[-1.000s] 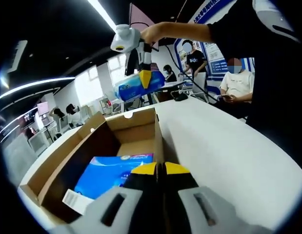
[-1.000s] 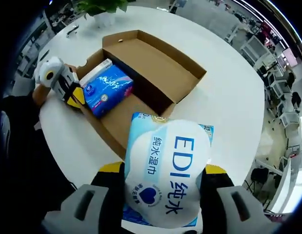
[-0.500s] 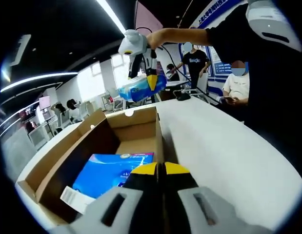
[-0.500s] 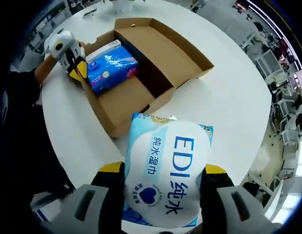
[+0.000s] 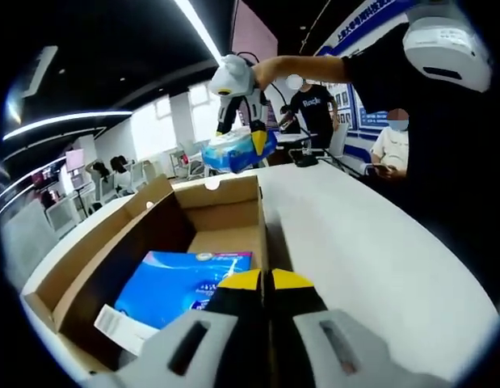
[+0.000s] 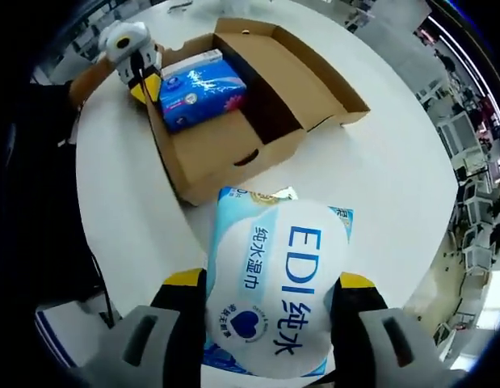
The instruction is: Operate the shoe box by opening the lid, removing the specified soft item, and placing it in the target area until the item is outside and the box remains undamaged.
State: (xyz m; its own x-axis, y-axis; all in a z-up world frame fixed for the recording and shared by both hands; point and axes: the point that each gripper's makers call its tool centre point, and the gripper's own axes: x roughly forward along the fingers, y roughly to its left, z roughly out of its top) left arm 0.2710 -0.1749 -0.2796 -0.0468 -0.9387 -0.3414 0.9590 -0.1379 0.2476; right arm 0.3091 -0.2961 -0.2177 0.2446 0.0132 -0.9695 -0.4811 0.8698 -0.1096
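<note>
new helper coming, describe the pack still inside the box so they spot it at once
On the round white table sits an open brown cardboard shoe box. Inside, at the end by the left tool, lies a dark blue soft pack, unlike the pale EDI wipes pack in the right tool.

The wipes pack point(image 6: 275, 295) is pale blue and white, with dark blue lettering and a dark blue heart; the shoe box point(image 6: 233, 137) is plain brown cardboard, darker inside its tray; the packet point(image 6: 199, 93) in the box is bright blue with a white end and small pink marks; the counter point(image 6: 379, 178) around the box is white; each hand-held gripper point(image 5: 263, 284) is grey with black and yellow tips.
</note>
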